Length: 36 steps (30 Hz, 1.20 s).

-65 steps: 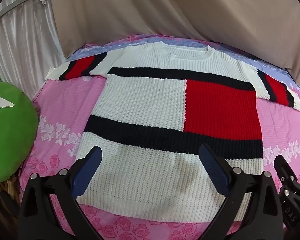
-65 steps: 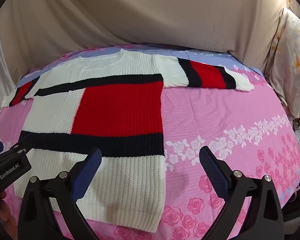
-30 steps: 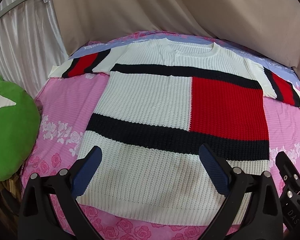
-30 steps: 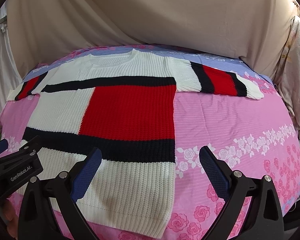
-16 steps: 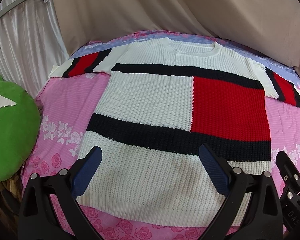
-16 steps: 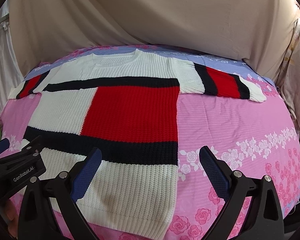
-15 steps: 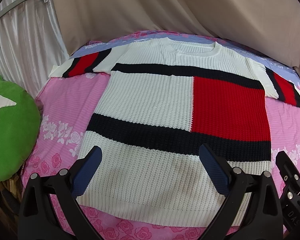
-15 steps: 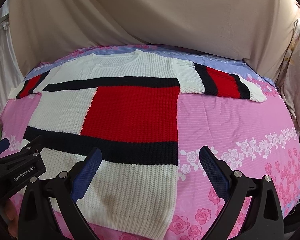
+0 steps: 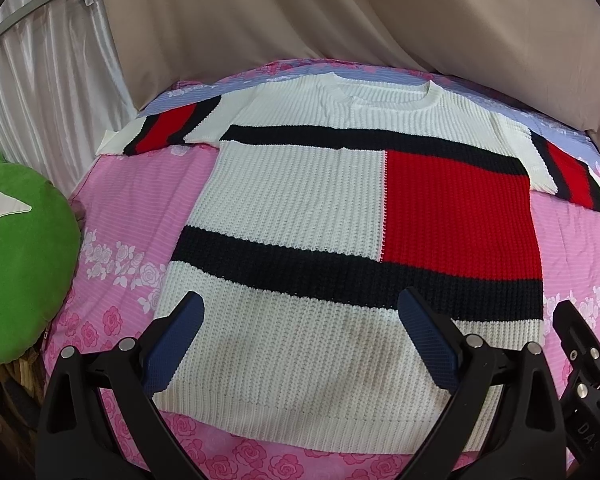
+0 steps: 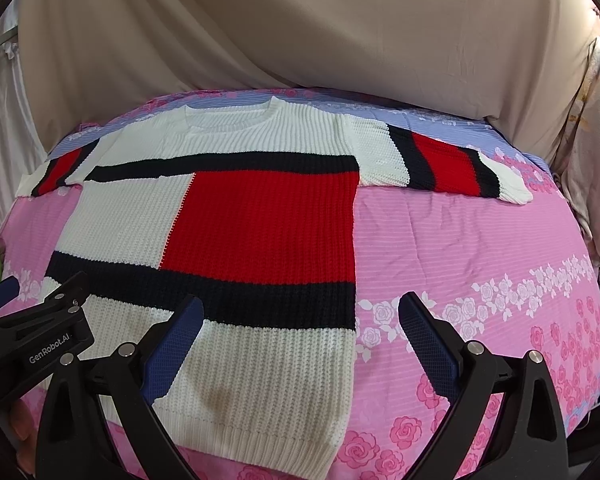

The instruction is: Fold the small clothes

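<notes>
A knitted sweater (image 9: 300,208), white with navy bands and a red block, lies flat and face up on the pink bed, sleeves spread to both sides. It also shows in the right wrist view (image 10: 260,220). My left gripper (image 9: 300,340) is open and empty, hovering above the white hem band. My right gripper (image 10: 300,340) is open and empty above the sweater's lower right corner and the sheet beside it. The left gripper's body (image 10: 32,344) shows at the right wrist view's left edge.
The bed is covered by a pink rose-print sheet (image 10: 480,248). A green cushion (image 9: 16,260) lies at the bed's left edge. Beige drapes (image 10: 300,32) hang behind the bed, and light patterned fabric (image 10: 592,128) hangs at the right.
Both grippers have moved slightly forward and to the right over the sweater since the oldest frames; in the last half second little has moved. The sweater lies unchanged.
</notes>
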Available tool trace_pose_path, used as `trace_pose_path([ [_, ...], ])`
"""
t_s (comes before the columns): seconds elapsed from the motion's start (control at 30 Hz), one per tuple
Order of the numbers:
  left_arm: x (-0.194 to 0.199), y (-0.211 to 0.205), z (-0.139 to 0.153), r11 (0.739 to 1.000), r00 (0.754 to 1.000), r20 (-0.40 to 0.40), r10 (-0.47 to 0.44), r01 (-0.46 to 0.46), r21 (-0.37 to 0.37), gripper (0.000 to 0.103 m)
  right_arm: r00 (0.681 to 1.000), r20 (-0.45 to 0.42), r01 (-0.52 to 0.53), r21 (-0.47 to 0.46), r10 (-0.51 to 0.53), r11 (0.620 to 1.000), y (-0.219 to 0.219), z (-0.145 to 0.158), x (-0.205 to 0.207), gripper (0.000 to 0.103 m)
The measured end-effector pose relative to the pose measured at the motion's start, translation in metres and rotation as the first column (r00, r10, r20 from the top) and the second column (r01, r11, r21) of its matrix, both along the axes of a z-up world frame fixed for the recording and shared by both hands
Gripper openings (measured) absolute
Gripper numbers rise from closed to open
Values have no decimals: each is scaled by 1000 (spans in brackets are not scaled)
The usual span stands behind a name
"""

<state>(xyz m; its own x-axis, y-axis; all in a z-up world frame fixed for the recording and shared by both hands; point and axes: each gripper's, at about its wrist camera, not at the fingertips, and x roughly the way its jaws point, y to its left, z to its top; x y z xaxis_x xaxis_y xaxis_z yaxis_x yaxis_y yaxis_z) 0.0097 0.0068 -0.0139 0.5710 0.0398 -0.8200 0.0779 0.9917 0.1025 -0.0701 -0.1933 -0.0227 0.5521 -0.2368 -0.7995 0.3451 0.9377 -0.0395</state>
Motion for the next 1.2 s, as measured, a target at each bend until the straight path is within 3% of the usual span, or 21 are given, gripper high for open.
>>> trace_pose_path([
  [1.2, 12, -19, -7, 1000, 999, -41, 2, -1, 23, 95, 1000, -19, -1, 12, 2, 1000, -9, -7, 7, 97],
])
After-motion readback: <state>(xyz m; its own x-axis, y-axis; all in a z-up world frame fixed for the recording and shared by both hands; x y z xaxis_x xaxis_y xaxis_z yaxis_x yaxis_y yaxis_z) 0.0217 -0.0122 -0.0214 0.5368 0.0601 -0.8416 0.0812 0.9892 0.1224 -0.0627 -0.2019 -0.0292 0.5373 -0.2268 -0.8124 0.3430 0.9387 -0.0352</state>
